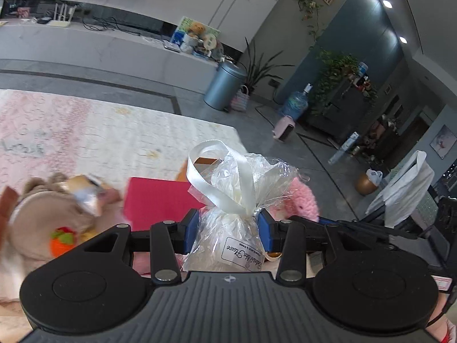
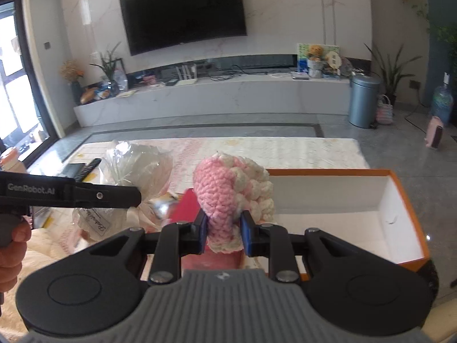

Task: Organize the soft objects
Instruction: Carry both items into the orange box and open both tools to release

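Cellophane gift bag (image 1: 228, 223) stands upright, pinched at its ribboned neck by the left tongs (image 1: 227, 233), raised above the table's near edge. Right wrist view: right tongs (image 2: 223, 233) clamp the pink crocheted toy (image 2: 228, 191), long axis upright; the open orange-rimmed box (image 2: 400, 197) lies just beyond and right, nearer this hand.

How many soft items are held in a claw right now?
2. A clear cellophane bag tied with white ribbon sits clamped in the left claw; a pink and white crocheted toy is pinched in the right claw. Other plush toys lie loose; some may be hidden.
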A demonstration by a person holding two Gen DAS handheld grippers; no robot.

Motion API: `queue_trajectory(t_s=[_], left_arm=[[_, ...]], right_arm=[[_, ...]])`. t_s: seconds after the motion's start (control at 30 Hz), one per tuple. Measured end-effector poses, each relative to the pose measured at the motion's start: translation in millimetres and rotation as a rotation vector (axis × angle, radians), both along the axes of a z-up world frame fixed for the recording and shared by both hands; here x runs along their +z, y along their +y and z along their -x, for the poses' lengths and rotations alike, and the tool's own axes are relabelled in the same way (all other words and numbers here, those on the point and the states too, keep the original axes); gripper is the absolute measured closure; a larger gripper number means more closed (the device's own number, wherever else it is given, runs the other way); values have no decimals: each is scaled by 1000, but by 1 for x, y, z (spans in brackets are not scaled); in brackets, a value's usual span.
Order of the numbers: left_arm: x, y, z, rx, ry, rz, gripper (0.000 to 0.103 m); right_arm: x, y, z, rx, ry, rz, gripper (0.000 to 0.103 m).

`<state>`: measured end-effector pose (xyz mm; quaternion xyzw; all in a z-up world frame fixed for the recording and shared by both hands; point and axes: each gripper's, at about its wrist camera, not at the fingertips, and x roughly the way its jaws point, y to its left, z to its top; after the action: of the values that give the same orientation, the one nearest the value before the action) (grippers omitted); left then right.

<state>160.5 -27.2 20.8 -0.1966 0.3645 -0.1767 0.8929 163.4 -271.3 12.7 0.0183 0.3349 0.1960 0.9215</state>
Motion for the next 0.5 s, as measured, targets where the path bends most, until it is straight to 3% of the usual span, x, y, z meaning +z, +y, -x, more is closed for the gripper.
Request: queue_trajectory(t_s=[0.17, 0.33, 0.5], left_arm=[[-13, -31, -46, -29, 77, 51, 54], [-46, -48, -90, -28, 221, 79, 54], [-72, -61, -117, -13, 320, 22, 53]], right_arm=[[-11, -34, -38, -74, 54, 6, 80], [-35, -54, -69, -109, 127, 18, 80], [-65, -52, -91, -82, 207, 63, 80]])
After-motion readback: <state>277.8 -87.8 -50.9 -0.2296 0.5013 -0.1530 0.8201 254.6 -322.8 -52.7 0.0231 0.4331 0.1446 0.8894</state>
